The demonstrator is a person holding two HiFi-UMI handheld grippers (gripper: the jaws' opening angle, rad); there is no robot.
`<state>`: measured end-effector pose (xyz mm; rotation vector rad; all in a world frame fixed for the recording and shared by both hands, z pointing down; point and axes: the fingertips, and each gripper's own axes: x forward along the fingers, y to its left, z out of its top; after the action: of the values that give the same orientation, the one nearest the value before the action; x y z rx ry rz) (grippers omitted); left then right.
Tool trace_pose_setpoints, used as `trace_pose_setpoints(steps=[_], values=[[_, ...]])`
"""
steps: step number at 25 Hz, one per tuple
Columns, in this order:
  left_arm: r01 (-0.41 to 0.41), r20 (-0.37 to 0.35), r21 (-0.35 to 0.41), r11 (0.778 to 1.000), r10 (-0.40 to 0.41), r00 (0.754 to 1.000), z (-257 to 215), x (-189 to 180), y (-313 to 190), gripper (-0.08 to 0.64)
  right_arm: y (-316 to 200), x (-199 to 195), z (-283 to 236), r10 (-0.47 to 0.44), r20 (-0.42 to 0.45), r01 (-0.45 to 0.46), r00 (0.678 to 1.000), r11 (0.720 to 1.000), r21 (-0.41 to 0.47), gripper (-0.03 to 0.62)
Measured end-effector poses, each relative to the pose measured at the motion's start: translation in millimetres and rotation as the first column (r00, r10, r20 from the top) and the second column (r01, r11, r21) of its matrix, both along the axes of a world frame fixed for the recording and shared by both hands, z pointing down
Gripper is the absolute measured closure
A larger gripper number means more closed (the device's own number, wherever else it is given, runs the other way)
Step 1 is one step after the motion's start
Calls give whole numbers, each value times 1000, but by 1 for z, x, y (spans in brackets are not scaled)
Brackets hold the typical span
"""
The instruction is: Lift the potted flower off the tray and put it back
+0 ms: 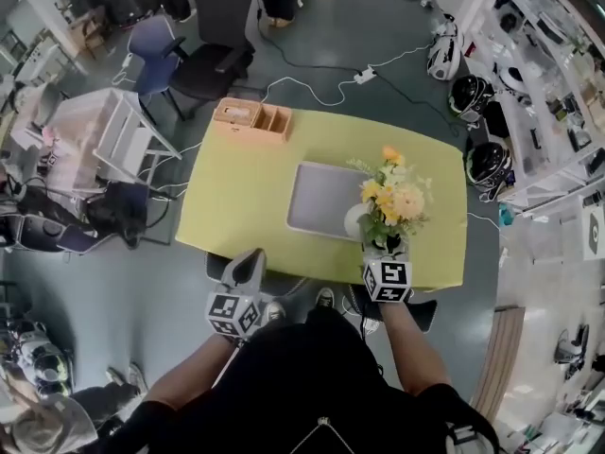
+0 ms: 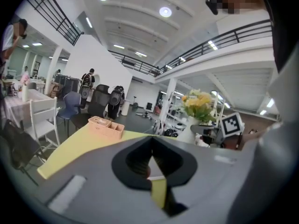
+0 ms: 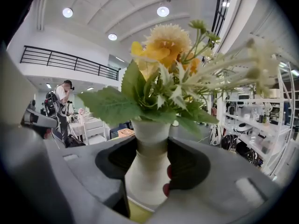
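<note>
Both forearms reaching forward, grey 2-jaw left gripper [image 1: 250,258] pointing over the yellow-green table's [image 1: 236,197] near edge, jaws together, empty, right gripper [image 1: 386,247] clamping the white-vased yellow potted flower [image 1: 395,197] at the grey rectangular tray's [image 1: 317,192] near right corner, wooden box [image 1: 252,119] lying beyond

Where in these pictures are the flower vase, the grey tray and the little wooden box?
flower vase [image 3: 145,171], right gripper view, on its white body.
grey tray [image 1: 321,197], head view, on its bare middle.
wooden box [image 1: 251,119], head view, on its top.

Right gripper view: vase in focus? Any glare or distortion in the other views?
Right gripper view: vase slightly soft, flowers blurred toward the right, black vignette at corners. Left gripper view: strong fisheye bend, ceiling lights blown out. Head view: even light, barrel distortion, table clear.
</note>
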<state>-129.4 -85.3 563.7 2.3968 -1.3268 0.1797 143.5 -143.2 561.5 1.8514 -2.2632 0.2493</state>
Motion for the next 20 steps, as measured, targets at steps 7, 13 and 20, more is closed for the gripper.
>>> trace_pose_setpoints(steps=[7, 13, 20], values=[[89, 45, -30, 996, -87, 995, 14, -12, -1, 552, -50, 9, 36, -41, -13, 41, 999, 999, 4, 383], [168, 75, -43, 985, -165, 983, 29, -16, 13, 552, -82, 20, 79, -75, -25, 75, 997, 997, -2, 383], [256, 104, -82, 963, -247, 963, 38, -48, 19, 552, -123, 2, 117, -105, -44, 104, 994, 994, -25, 383]])
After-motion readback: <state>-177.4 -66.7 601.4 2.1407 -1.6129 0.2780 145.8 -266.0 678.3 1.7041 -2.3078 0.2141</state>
